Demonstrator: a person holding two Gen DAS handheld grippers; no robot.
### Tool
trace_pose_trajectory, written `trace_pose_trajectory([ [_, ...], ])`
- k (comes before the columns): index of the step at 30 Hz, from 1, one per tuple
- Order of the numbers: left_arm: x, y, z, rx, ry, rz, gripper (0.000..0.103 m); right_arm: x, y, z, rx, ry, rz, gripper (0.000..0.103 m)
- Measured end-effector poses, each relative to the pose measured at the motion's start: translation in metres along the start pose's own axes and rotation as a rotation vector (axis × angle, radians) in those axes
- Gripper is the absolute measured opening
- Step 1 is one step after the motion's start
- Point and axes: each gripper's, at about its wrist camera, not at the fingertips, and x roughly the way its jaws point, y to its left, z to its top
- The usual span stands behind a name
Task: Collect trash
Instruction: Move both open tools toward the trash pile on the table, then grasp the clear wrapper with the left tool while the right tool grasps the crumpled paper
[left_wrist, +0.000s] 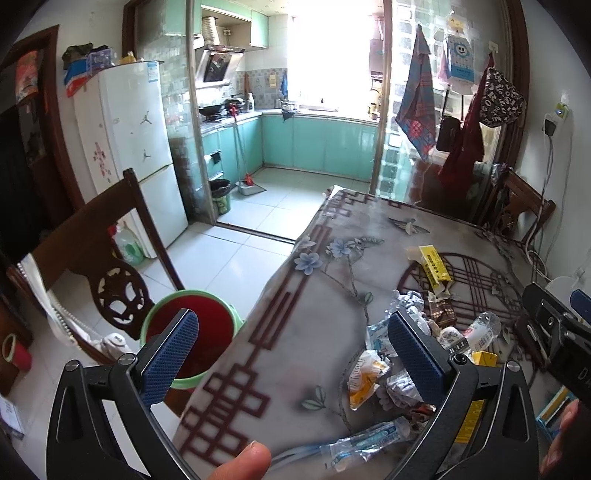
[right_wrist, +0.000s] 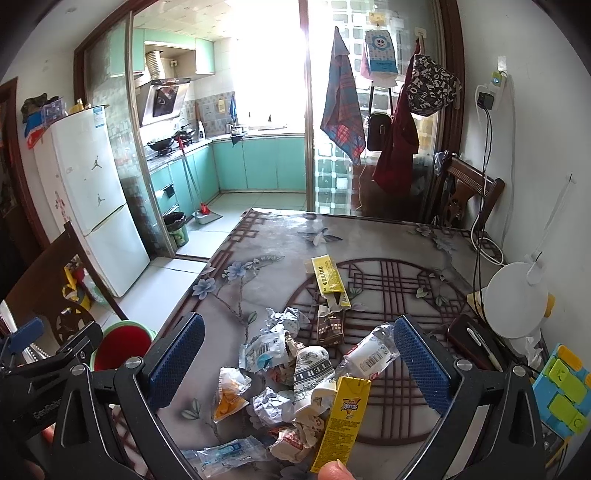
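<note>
A pile of trash (right_wrist: 295, 373) lies on the patterned table (right_wrist: 258, 236): a yellow carton (right_wrist: 340, 417), a crushed plastic bottle (right_wrist: 369, 354), crumpled paper (right_wrist: 273, 402), an orange-white wrapper (right_wrist: 229, 391) and a yellow wrapper (right_wrist: 327, 277) farther back. My right gripper (right_wrist: 299, 362) hangs open above the pile, holding nothing. My left gripper (left_wrist: 295, 354) is open too, over the table's left edge, with the pile (left_wrist: 399, 373) by its right finger. A green bin with a red liner (left_wrist: 192, 325) stands on the floor beside the table, also in the right wrist view (right_wrist: 122, 343).
A dark wooden chair (left_wrist: 110, 266) stands left of the bin, a white fridge (left_wrist: 136, 147) behind it. On the table's right side are a white round lamp (right_wrist: 517, 299), a dark phone (right_wrist: 472, 343) and a blue-green toy (right_wrist: 561, 395). Another chair (right_wrist: 469, 195) is at the far end.
</note>
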Motion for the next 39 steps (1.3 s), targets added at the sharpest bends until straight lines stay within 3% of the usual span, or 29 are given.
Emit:
trace_pose_trajectory([
  [4, -0.001, -0.008, -0.006, 0.127, -0.063, -0.09, 0.103, 0.0, -0.016, -0.002, 0.038, -0.018, 0.05, 0.103],
  [6, 0.011, -0.012, -0.015, 0.211, -0.005, -0.148, 0.103, 0.003, -0.023, -0.006, 0.043, 0.002, 0.075, 0.103],
  [8, 0.024, -0.009, -0.024, 0.191, 0.076, -0.21, 0.103, 0.008, -0.032, -0.011, 0.069, 0.023, 0.083, 0.103],
  [11, 0.03, -0.003, -0.032, 0.126, 0.107, -0.159, 0.103, 0.011, -0.035, -0.017, 0.091, 0.048, 0.088, 0.103],
  [16, 0.031, -0.007, -0.028, 0.138, 0.085, -0.058, 0.103, 0.017, -0.025, -0.024, 0.034, 0.083, 0.065, 0.103],
  [29, 0.022, 0.004, -0.01, 0.085, 0.029, -0.044, 0.103, 0.01, -0.008, -0.025, 0.038, 0.02, 0.141, 0.103],
  [32, 0.024, 0.003, -0.012, 0.093, 0.032, -0.054, 0.103, 0.016, -0.013, -0.026, 0.073, 0.059, 0.165, 0.103],
  [35, 0.027, 0.001, -0.02, 0.134, 0.042, -0.118, 0.103, 0.017, -0.019, -0.026, 0.042, 0.076, 0.104, 0.103],
  [39, 0.04, -0.014, -0.058, 0.313, 0.131, -0.31, 0.103, 0.012, -0.034, -0.029, -0.041, 0.054, 0.027, 0.103],
])
